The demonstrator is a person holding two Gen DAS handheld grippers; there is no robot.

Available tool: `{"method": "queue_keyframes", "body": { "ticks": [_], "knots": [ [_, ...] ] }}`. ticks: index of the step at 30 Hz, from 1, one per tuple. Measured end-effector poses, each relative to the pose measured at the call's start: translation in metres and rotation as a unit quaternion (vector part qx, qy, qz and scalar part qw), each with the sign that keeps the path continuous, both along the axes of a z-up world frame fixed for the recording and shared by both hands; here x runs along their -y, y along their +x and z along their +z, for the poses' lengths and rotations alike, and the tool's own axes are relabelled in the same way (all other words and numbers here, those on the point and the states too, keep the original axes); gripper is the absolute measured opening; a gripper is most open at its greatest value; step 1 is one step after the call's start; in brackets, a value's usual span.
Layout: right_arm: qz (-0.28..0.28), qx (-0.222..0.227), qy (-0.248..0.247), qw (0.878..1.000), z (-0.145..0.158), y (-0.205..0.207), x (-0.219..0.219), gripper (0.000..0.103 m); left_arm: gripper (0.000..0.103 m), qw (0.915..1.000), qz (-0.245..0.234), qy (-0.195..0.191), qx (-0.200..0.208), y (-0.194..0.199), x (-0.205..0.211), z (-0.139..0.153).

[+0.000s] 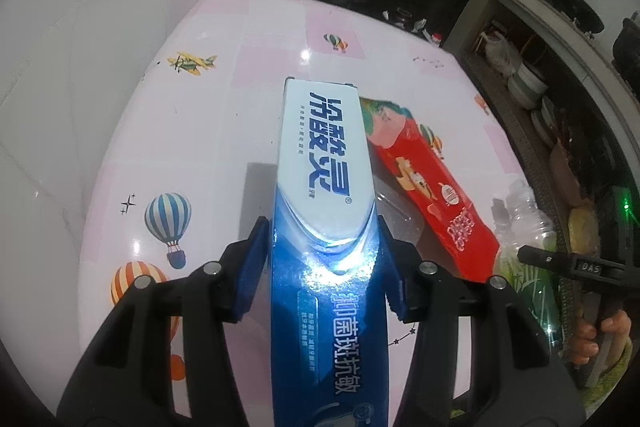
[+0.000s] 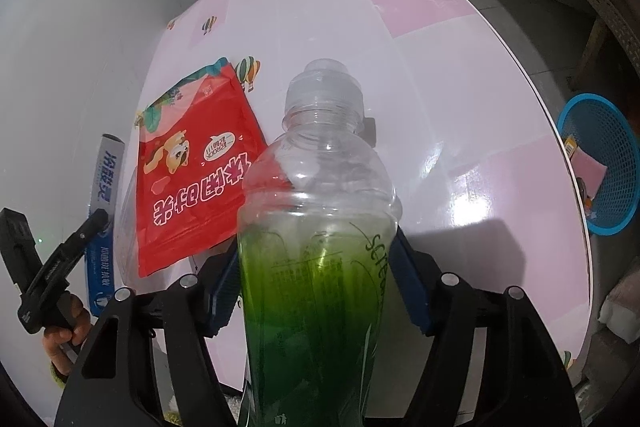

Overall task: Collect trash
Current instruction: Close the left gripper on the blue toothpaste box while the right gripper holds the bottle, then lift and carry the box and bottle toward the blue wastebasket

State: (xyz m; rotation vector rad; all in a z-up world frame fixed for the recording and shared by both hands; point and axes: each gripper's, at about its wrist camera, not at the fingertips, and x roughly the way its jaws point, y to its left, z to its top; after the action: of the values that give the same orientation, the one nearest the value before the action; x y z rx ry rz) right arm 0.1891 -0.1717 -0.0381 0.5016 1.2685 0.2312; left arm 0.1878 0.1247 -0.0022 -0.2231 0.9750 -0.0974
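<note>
Left gripper [image 1: 322,251] clamps a toothpaste box [image 1: 324,179] just left of the red snack bag [image 2: 196,175]; right gripper [image 2: 316,267] clamps a green-labelled plastic bottle [image 2: 320,211] just right of it. Risk: the smooth, curved bottle may slip free before reaching the blue basket [image 2: 612,163].

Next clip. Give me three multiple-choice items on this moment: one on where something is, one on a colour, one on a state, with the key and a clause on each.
1. Where does the red packet lie?
A. In the basket
B. On the table between box and bottle
C. On the floor

2. What colour is the basket?
A. Blue
B. Red
C. White

3. What is the left gripper doing?
A. Hanging free
B. Clamping the red packet
C. Clamping the toothpaste box

Key: 1 B, it lies flat on the table between the box and the bottle; 2 A, blue mesh beside the table edge; 3 C, both pads press the box's sides.
</note>
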Motion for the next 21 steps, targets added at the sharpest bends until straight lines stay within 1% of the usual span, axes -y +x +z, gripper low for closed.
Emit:
{"method": "queue_keyframes", "body": {
  "ticks": [9, 21],
  "knots": [
    [0.0, 0.008, 0.009, 1.0, 0.008, -0.003, -0.005, 0.066, 0.048, 0.9997, -0.002, -0.014, 0.022, -0.009, -0.007, 0.014],
    [0.001, 0.024, 0.039, 0.999, 0.025, -0.011, -0.004, 0.066, 0.048, 0.9981, -0.009, -0.032, 0.051, -0.02, -0.013, 0.031]
  ]
}}
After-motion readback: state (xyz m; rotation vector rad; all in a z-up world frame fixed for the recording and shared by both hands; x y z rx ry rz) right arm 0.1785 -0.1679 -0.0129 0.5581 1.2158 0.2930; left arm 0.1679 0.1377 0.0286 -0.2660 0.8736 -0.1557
